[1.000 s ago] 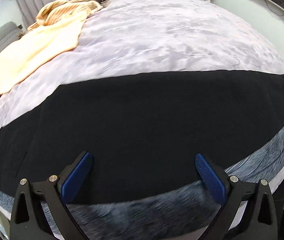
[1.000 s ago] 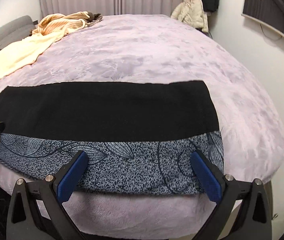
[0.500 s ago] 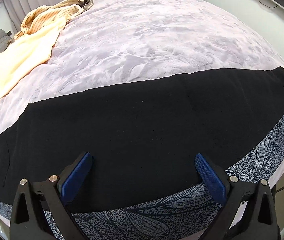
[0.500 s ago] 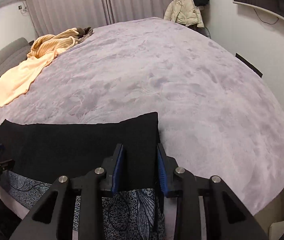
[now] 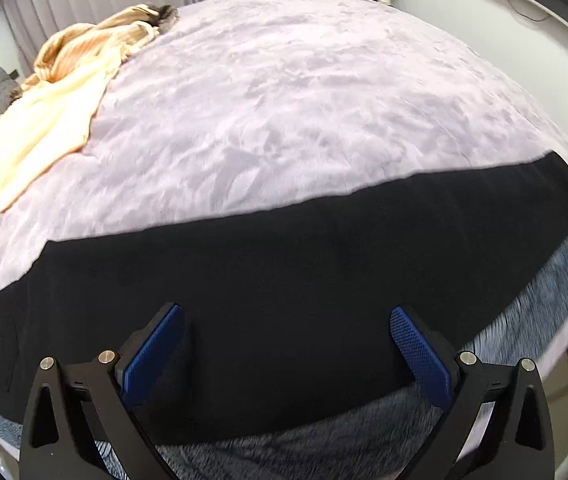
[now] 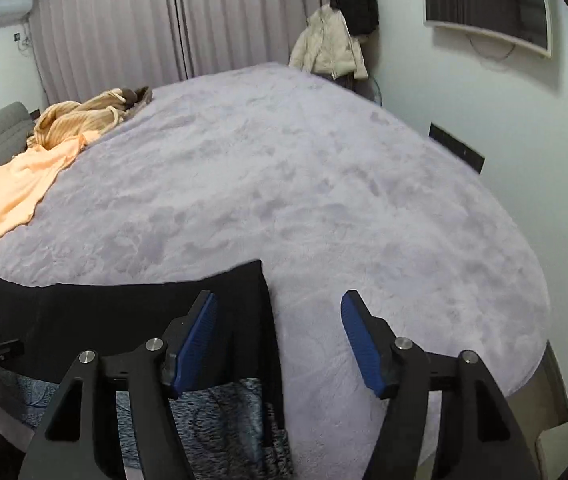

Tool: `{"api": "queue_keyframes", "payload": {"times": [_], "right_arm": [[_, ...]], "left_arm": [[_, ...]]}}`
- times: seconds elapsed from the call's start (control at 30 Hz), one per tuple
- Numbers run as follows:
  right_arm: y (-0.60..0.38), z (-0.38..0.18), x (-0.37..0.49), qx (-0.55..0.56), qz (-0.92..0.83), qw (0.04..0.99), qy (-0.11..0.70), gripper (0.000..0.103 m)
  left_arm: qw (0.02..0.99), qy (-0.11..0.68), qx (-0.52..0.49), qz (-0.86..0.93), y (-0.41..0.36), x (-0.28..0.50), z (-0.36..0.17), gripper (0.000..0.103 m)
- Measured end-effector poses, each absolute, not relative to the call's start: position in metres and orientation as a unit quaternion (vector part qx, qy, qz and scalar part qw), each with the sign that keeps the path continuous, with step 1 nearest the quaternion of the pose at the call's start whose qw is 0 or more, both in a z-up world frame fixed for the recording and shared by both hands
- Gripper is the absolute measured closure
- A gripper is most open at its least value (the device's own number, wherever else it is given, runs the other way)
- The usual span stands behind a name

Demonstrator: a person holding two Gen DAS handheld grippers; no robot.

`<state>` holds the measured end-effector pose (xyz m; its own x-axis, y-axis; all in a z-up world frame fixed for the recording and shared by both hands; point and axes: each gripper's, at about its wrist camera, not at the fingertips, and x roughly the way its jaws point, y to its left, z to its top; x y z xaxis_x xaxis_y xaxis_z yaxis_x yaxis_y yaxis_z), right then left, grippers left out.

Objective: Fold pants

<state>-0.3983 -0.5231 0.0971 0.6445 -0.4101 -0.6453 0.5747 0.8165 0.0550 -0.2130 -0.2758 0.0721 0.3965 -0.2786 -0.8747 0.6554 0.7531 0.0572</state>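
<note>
Bedroom scene, items counted.

1 pair of pants (image 5: 284, 280): black, lying flat as a long band running left to right across the near edge of the bed (image 5: 304, 100); a grey patterned panel (image 5: 524, 312) is showing along their near side and hanging toward the bed's edge. In the right wrist view the pants' right end (image 6: 256, 308) is stopping short of the bed's middle.

1 bed: covered in a pale lilac plush spread.

2 grippers. Left gripper (image 5: 284, 352): jaws standing wide apart, holding nothing, hovering over the middle of the black band. Right gripper (image 6: 280, 340): jaws spread apart, gripping nothing, straddling the pants' right edge, with the left blue pad over black cloth and the right pad over bare spread.

1 pale orange cloth (image 6: 12, 192), spreading over the far left of the bed, with 1 striped tan garment (image 6: 84, 116) bunching just beyond it.

1 cream jacket (image 6: 328, 48) hanging in the far corner, 1 dark garment (image 6: 352, 0) above it.

1 wall screen (image 6: 484, 4) at far right.

1 set of curtains (image 6: 144, 28) along the far wall.
</note>
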Motion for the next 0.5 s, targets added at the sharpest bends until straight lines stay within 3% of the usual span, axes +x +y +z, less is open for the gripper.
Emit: {"api": "queue_keyframes", "payload": {"times": [0.07, 0.17, 0.3, 0.5], "right_arm": [[-0.494, 0.105, -0.393, 0.120, -0.238, 0.914, 0.307, 0.020], [-0.460, 0.088, -0.369, 0.142, -0.159, 0.916, 0.339, 0.019], [-0.453, 0.044, -0.351, 0.127, -0.176, 0.890, 0.401, 0.020], [-0.450, 0.093, -0.427, 0.158, -0.175, 0.915, 0.327, 0.017]], "left_arm": [[0.808, 0.484, 0.176, -0.285, -0.289, -0.204, 0.069, 0.000], [0.812, 0.493, 0.154, -0.271, -0.304, -0.194, 0.064, 0.000], [0.810, 0.489, 0.183, -0.268, -0.315, -0.197, 0.058, 0.000], [0.796, 0.494, 0.149, -0.318, -0.291, -0.242, 0.079, 0.000]]}}
